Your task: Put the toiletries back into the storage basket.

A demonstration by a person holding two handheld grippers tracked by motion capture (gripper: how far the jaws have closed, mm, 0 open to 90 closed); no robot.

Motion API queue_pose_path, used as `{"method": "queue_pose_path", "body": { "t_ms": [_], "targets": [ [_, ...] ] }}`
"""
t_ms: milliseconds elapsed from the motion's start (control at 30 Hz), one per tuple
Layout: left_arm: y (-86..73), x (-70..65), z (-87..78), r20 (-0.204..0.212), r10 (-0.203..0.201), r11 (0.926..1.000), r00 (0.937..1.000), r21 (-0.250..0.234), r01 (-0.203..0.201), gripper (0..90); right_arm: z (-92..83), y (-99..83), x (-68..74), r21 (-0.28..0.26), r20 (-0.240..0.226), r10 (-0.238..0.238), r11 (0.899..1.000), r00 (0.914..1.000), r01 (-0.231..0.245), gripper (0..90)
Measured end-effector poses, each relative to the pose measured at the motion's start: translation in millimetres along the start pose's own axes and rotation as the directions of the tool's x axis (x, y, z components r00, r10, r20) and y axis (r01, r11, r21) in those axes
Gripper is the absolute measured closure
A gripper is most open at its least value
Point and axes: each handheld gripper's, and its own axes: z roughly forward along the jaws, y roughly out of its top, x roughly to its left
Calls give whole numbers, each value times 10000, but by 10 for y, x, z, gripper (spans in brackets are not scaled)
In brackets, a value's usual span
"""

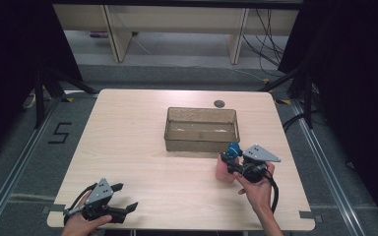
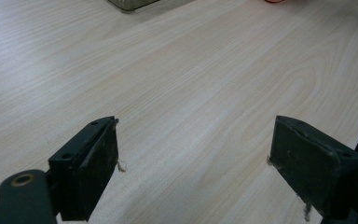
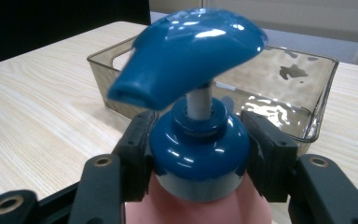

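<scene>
A pink pump bottle (image 1: 222, 171) with a blue pump head (image 3: 191, 51) stands upright on the table, just in front of the bin's right corner. My right gripper (image 3: 199, 154) is shut on the bottle's blue collar, one black pad pressing on each side of it. In the high view the right gripper (image 1: 232, 164) comes at the bottle from the right, held in a hand. My left gripper (image 1: 126, 196) rests near the table's front left edge, open. Between its jaws (image 2: 193, 158) there is only bare wood.
A clear smoky plastic bin (image 1: 201, 140) sits at the middle of the light wooden table (image 1: 128, 147), with nothing in it; its wall (image 3: 324, 93) is right behind the bottle. A small dark round plug (image 1: 219, 103) lies in the tabletop behind the bin.
</scene>
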Motion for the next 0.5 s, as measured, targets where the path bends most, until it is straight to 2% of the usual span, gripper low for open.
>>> {"method": "queue_pose_path", "body": {
  "t_ms": [33, 133, 200, 233, 300, 400, 467, 500],
  "targets": [
    [1, 1, -2, 24, 3, 10000, 10000, 1, -3, 147, -5, 0, 11, 82, -100, 252, 9997, 9996, -251, 495],
    [1, 3, -1, 7, -5, 10000, 10000, -8, 5, 147, -13, 9, 36, 95, 101, 186, 9998, 9998, -187, 515],
    [2, 9, -3, 40, 24, 10000, 10000, 49, -24, 147, -26, 28, 36, 162, 323, -260, 9995, 9991, 255, 525],
    [2, 5, 2, 46, -29, 10000, 10000, -14, 29, 147, -28, 30, 64, 184, 342, -25, 9998, 9994, 18, 529],
    [4, 3, 3, 56, -29, 10000, 10000, -20, 29, 147, -29, 32, 84, 249, 385, 46, 9997, 9992, -55, 532],
    [6, 4, 0, 63, 21, 10000, 10000, -23, -21, 147, -27, 33, 81, 194, 336, 32, 9998, 9994, -38, 533],
    [2, 2, 1, 68, -34, 10000, 10000, -42, 34, 147, -24, 33, 66, -12, 478, -14, 10000, 9989, 15, 533],
    [3, 6, -4, 74, -23, 10000, 10000, 30, 23, 147, -44, 47, 40, 25, 367, 27, 10000, 9993, -28, 533]
  ]
}}
